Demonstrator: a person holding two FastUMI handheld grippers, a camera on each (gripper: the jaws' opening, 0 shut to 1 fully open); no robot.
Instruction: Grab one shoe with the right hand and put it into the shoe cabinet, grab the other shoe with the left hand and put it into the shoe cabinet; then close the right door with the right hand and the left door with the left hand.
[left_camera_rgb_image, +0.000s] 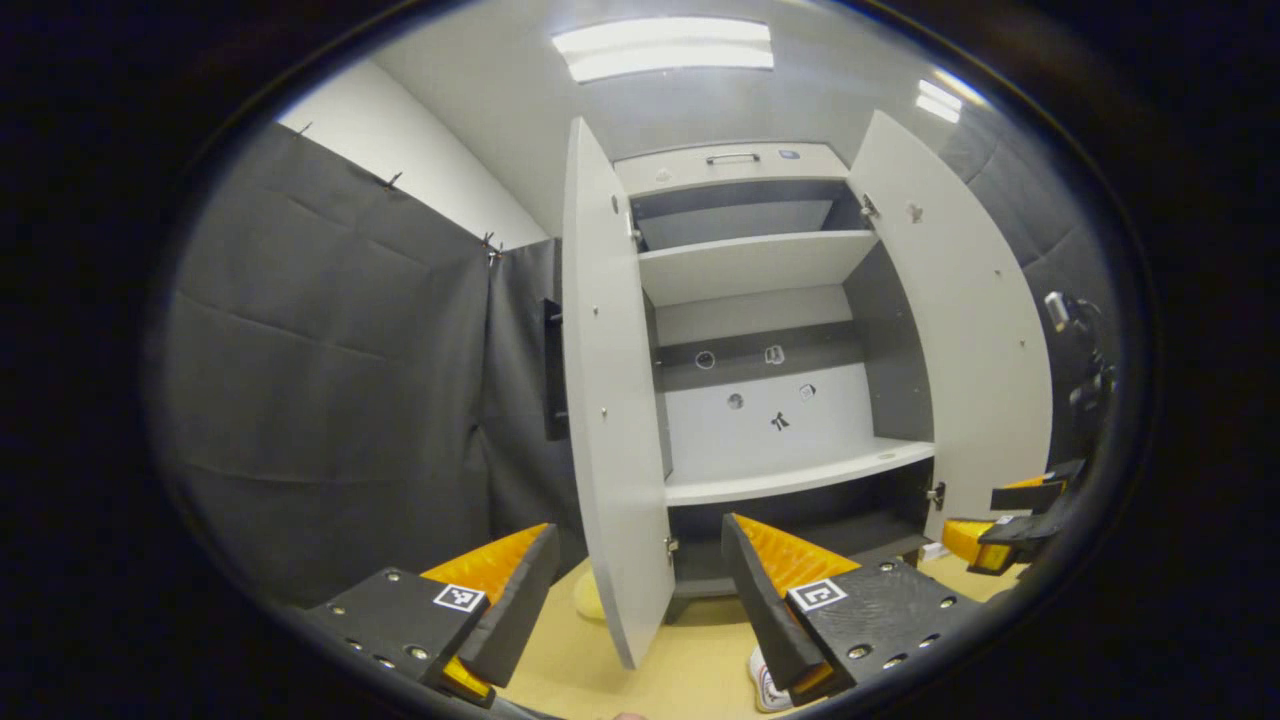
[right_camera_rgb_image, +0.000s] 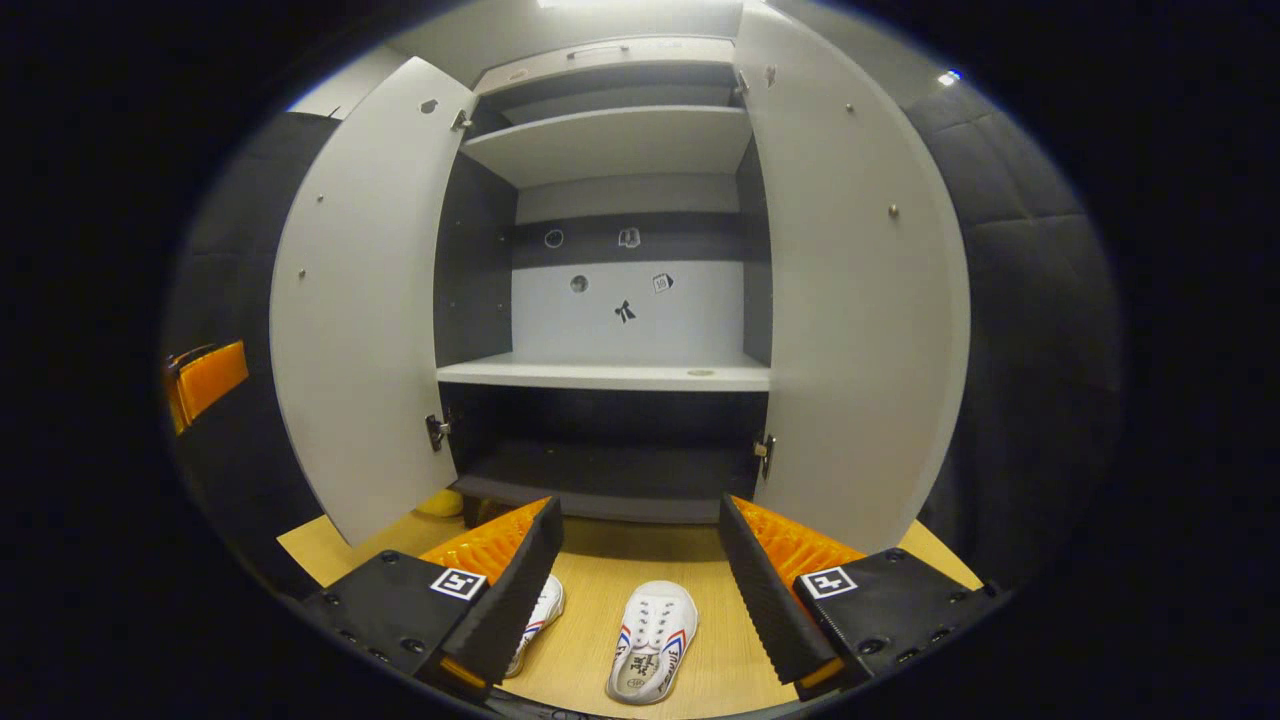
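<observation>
Both doors of the shoe cabinet (right_camera_rgb_image: 610, 300) swung wide. Two white shoes on the floor just before the shoe cabinet: right shoe (right_camera_rgb_image: 654, 640) between spread fingers of the right gripper (right_camera_rgb_image: 635, 585), left shoe (right_camera_rgb_image: 538, 615) beside it. Left gripper (left_camera_rgb_image: 640, 590) agape, holding nothing

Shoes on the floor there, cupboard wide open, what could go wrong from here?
Three things, maybe.
1. The two white shoes lie close together, so the open right gripper might nudge one while taking the other.
2. In the left gripper view the left door hangs between the left gripper jaws; it could get knocked.
3. The lowest bay looks shallow and dark, so a shoe might catch its edge.
</observation>
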